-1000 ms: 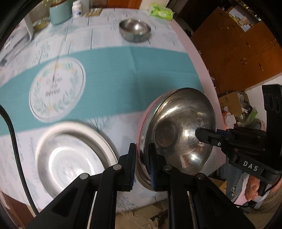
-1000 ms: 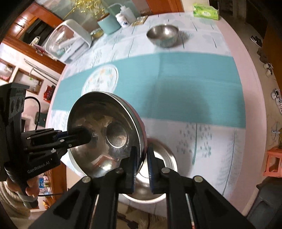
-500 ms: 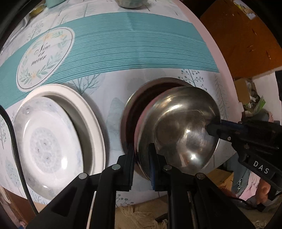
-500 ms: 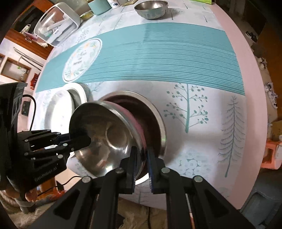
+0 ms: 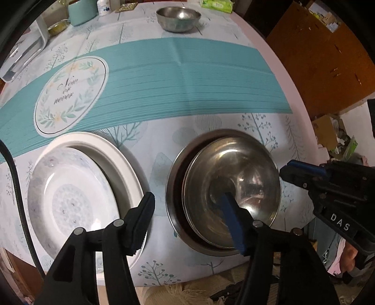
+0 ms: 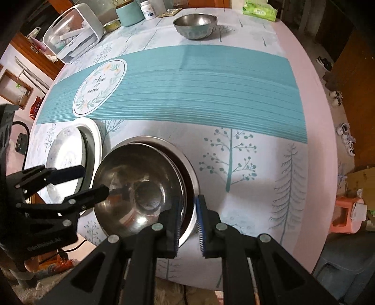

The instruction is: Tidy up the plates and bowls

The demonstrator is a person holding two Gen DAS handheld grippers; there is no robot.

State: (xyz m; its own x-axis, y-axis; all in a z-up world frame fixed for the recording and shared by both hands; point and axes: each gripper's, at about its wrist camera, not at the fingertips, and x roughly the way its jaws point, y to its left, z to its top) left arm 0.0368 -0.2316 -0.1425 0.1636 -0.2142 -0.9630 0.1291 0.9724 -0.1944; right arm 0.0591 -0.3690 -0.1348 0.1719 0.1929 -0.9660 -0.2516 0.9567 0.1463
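Observation:
A shiny steel bowl [image 5: 234, 185] rests nested in a wider steel bowl [image 5: 173, 187] near the table's front edge. My left gripper [image 5: 187, 213] straddles the stack's left rim, one finger inside and one outside. Its jaws are opening and the pads are clear of the metal. My right gripper [image 6: 188, 219] straddles the right rim with its jaws opening, and a small gap shows at the pads. The right gripper [image 5: 289, 170] shows in the left wrist view, and the left gripper [image 6: 90, 180] in the right wrist view. A patterned white plate [image 5: 70, 201] leans inside a larger white plate [image 5: 105, 150] to the left.
A third steel bowl [image 6: 195, 22] stands at the far side of the table. Behind it are a teal canister [image 6: 130, 14], a white bottle [image 6: 147, 10], a white box [image 6: 72, 32] and a green tissue pack [image 6: 260, 10]. An orange stool [image 6: 346, 213] stands off the right edge.
The bowl, held up and tilted by both grippers, came down into the wider steel bowl. The left jaws spread wide off its rim and the right jaws loosened slightly.

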